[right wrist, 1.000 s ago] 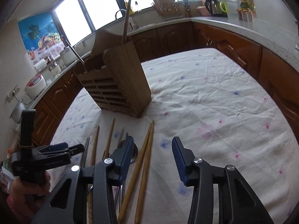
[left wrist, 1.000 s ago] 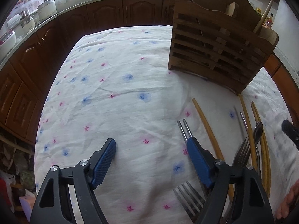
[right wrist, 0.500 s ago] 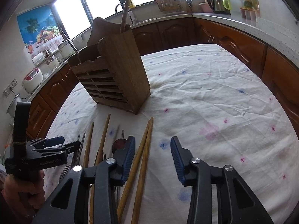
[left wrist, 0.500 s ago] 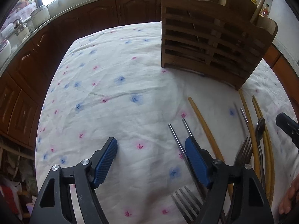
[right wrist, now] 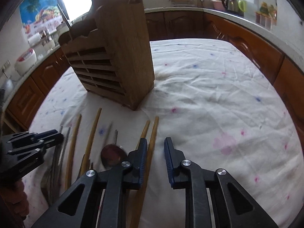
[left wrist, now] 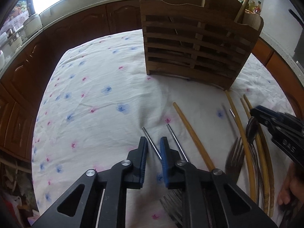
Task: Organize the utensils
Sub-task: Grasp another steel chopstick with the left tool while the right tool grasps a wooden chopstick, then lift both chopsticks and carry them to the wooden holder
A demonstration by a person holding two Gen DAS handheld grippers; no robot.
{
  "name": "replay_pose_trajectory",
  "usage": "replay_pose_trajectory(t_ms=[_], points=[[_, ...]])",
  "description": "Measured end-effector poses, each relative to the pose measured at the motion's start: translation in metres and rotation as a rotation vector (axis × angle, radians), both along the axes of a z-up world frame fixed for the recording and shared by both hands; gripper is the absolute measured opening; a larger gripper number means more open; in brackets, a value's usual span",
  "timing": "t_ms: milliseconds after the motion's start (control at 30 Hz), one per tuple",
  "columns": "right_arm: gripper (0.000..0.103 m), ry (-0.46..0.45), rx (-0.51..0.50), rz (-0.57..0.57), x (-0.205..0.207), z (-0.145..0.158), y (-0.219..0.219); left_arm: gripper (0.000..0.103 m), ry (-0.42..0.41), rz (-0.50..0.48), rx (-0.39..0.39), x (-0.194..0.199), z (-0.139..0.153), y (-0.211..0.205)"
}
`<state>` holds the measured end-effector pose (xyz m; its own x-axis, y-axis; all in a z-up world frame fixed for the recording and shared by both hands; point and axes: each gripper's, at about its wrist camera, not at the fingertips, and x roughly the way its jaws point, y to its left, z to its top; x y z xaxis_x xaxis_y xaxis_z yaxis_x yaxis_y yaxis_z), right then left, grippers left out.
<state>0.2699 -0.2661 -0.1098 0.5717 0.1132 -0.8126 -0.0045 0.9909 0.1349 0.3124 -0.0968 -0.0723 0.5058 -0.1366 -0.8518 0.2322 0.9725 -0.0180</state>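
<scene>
Underneath everything, a white floral tablecloth covers the table, ringed by brown kitchen cabinets. Toward the far side stands a slatted wooden utensil holder, upright, with a wooden handle sticking out of its right compartment.

Nearer, the loose utensils lie on the cloth, their long axes running roughly from the person toward the holder: wooden chopsticks, a fork with tines pointing away, a spoon bowl-up, and two thin metal chopsticks with tips aimed at the holder.

Lowest and closest, the left gripper slants steeply down at the cloth. Its jaws are closing, and the leftmost metal chopstick runs up between the blue pads, which sit close on either side of it; whether they pinch it yet I cannot tell.

The right gripper also tilts down, jaws closing with a gap left. A pair of wooden chopsticks lies just beside its left pad, passing beneath it rather than between the pads; only bare cloth shows in the gap.
</scene>
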Motion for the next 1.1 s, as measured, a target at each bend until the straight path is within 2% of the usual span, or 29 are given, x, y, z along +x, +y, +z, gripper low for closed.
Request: replay_pose_trajectory(t_ms=[167,200,267,300,500,633,733,833,967,1033,1100], points=[[0.016,0.013,-0.078,0.028,0.017,0.0,0.009,0.008,-0.004,0.004,-0.033,0.0,0.001,0.006],[0.008,0.014,-0.076,0.032,0.017,-0.001,0.009,0.007,0.0,0.01,-0.054,-0.001,0.001,0.009],[0.006,0.023,-0.037,0.031,0.019,0.0,0.006,0.005,0.005,0.018,-0.091,0.0,0.002,0.016],[0.005,0.023,-0.003,0.034,0.017,0.001,0.004,0.0,0.003,0.02,-0.114,-0.001,0.003,0.021],[0.005,-0.045,0.131,0.021,-0.004,0.027,-0.006,0.0,-0.017,0.016,-0.185,-0.011,0.015,0.039],[0.005,-0.089,0.159,0.031,-0.019,0.047,-0.009,0.0,-0.006,0.014,-0.225,-0.02,0.02,0.048],[0.005,-0.111,0.152,0.043,-0.028,0.057,-0.004,0.001,0.055,0.034,-0.238,-0.013,0.015,0.051],[0.005,-0.118,0.152,0.043,-0.03,0.059,-0.002,0.01,0.089,0.043,-0.23,-0.001,0.01,0.046],[0.005,-0.113,0.164,0.038,-0.037,0.057,-0.003,0.011,0.106,0.031,-0.177,0.015,0.001,0.032],[0.005,-0.112,0.168,0.034,-0.04,0.057,-0.006,0.011,0.081,0.021,-0.121,0.018,0.0,0.023],[0.005,-0.113,0.175,0.028,-0.042,0.058,-0.009,0.011,0.073,0.019,-0.103,0.022,-0.001,0.017]])
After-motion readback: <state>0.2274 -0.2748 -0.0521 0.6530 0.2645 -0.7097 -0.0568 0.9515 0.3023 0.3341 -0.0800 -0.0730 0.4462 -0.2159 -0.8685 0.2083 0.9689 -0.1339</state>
